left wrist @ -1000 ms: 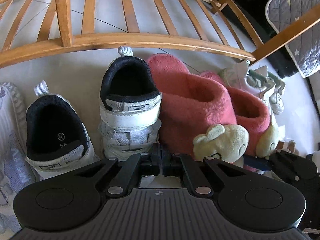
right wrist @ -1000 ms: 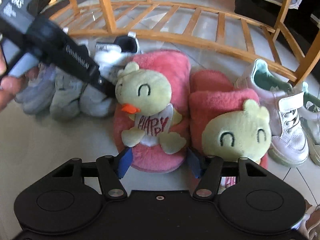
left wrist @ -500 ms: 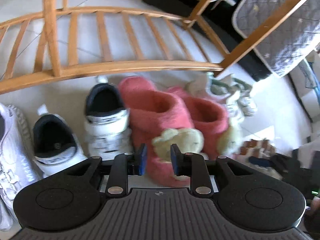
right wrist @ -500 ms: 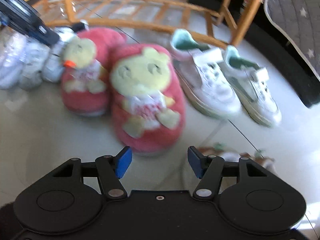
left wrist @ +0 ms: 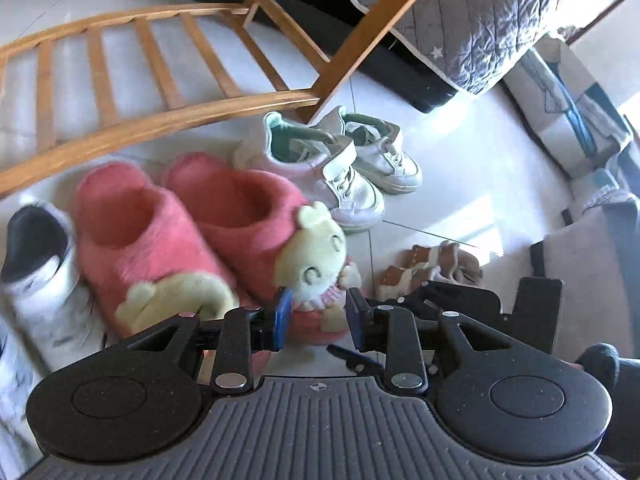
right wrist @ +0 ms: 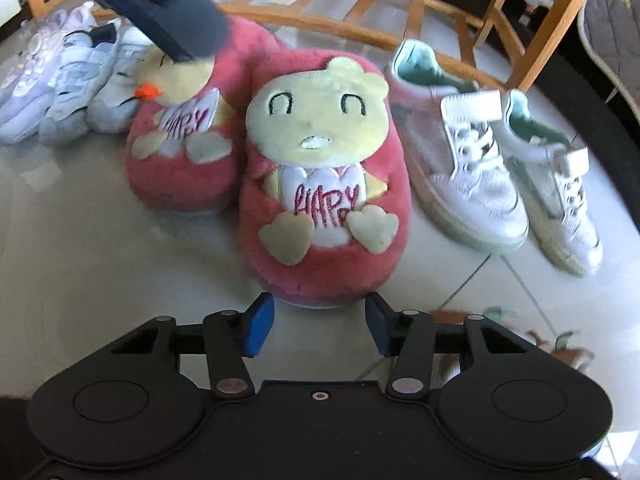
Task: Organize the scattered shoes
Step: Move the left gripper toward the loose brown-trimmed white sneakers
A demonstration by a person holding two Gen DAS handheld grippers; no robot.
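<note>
Two pink plush slippers with yellow duck faces stand side by side, the left slipper (right wrist: pixel 180 148) and the right slipper (right wrist: pixel 324 184). My right gripper (right wrist: pixel 319 322) hovers just short of the right slipper's toe. Its jaws are closing, apart from the slipper, with nothing between the pads. My left gripper (left wrist: pixel 317 320) hangs over the toes of the same slippers (left wrist: pixel 248 208) from the heel side. Its jaws are opening and hold nothing. The left tool's black body (right wrist: pixel 160 0) covers part of the left slipper's duck head in the right wrist view.
White sneakers with green lining (right wrist: pixel 472 168) sit right of the slippers, pale sneakers (right wrist: pixel 60 72) left of them. A curved wooden slatted frame (left wrist: pixel 160 116) runs behind the row. Small brown shoes (left wrist: pixel 428 268) lie on the tiles by a quilted grey blanket (left wrist: pixel 460 20).
My left gripper went from shut to partly open, rose, and swung right from the black-lined sneakers to the slippers. My right gripper drew in on the right slipper's toe and its jaws narrowed.
</note>
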